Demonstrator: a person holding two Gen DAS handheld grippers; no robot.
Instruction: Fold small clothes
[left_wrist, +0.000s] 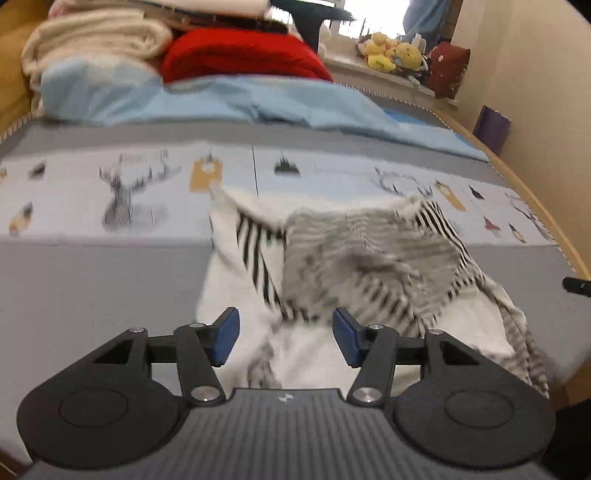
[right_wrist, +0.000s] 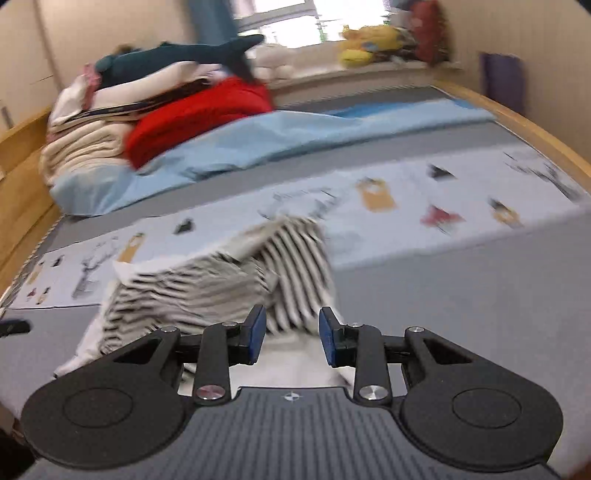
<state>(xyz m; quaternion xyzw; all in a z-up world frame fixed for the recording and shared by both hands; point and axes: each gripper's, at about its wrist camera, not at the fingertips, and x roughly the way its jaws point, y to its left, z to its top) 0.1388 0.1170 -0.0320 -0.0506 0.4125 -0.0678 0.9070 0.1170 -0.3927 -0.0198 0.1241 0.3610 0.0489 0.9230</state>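
Garment (left_wrist: 354, 258), striped black and white with plain white parts, lies crumpled on the grey bed (left_wrist: 92, 288) in front of me, its far edge reaching onto the printed band (left_wrist: 122, 192) with the deer. My left gripper (left_wrist: 286, 338) has its blue pads spread apart above the near white part of the cloth; nothing is pinched between them. My right gripper (right_wrist: 291, 334) has its pads apart too, more narrowly, over the garment's near edge, and I see no cloth caught between them. Both views are blurred. Farther back sit a blue quilt (left_wrist: 229, 99), a red blanket (left_wrist: 240, 55) and cream bedding (left_wrist: 96, 40). Plush toys (left_wrist: 391, 55) line the window sill.
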